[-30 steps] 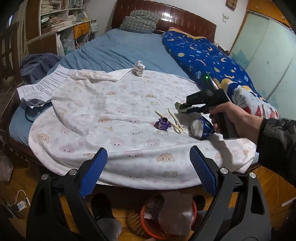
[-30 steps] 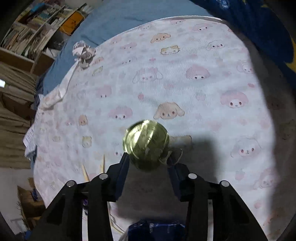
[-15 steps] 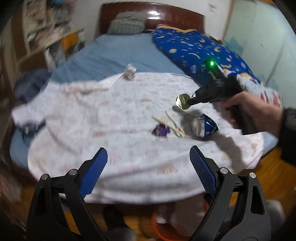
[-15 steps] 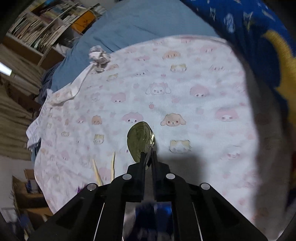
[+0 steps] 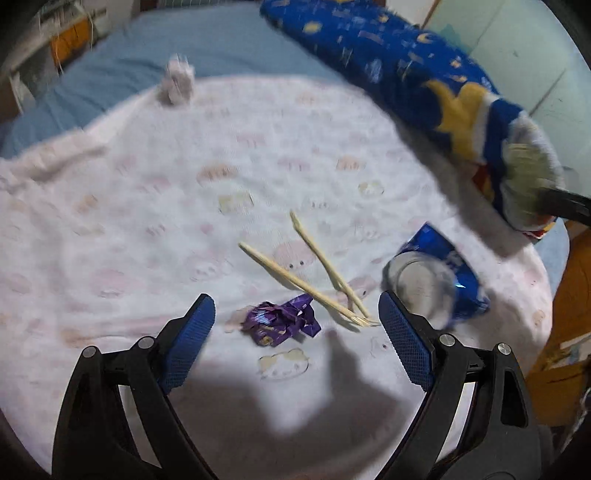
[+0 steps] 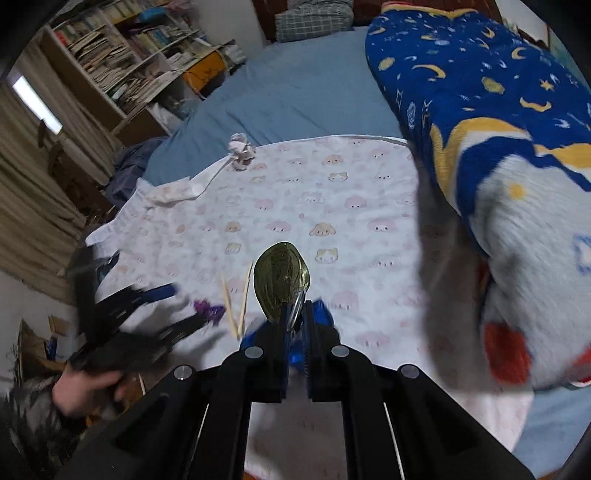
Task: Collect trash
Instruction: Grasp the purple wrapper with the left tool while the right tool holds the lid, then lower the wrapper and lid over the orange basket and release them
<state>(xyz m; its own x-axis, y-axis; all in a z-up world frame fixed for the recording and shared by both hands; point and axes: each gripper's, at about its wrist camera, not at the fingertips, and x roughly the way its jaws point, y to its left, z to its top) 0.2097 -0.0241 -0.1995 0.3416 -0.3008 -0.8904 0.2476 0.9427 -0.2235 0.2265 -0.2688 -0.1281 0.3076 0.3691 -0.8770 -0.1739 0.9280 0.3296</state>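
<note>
Seen first from the left wrist: the left gripper (image 5: 295, 328) hangs low over a white animal-print blanket (image 5: 147, 221), its blue-padded fingers (image 5: 186, 338) spread wide and holding nothing. A crumpled purple wrapper (image 5: 280, 323) lies on the blanket between the fingertips. Two wooden sticks (image 5: 314, 277) cross just beyond it, and a crushed blue can (image 5: 439, 280) lies just beside the right-hand finger. A crumpled paper ball (image 5: 177, 79) sits at the blanket's far edge. At the right edge, blurred, a gold lid (image 5: 524, 177) shows before a blue moon-and-star quilt (image 5: 406, 66).

Seen next from the right wrist: the right gripper (image 6: 293, 317) has its fingers pressed nearly together, pinching that gold can lid (image 6: 282, 282) by its edge, held upright above the blanket (image 6: 332, 192). The blue can (image 6: 317, 314) is partly hidden behind the fingers. Only this view shows the left gripper (image 6: 162, 306) from outside, blurred, with the person's hand (image 6: 85, 387) on its handle, plus the bookshelf (image 6: 122, 62), the checked pillow (image 6: 314, 18) and the blue sheet (image 6: 295, 88). The sticks (image 6: 236, 299), wrapper (image 6: 208, 310) and paper ball (image 6: 242, 151) appear here too.
</note>
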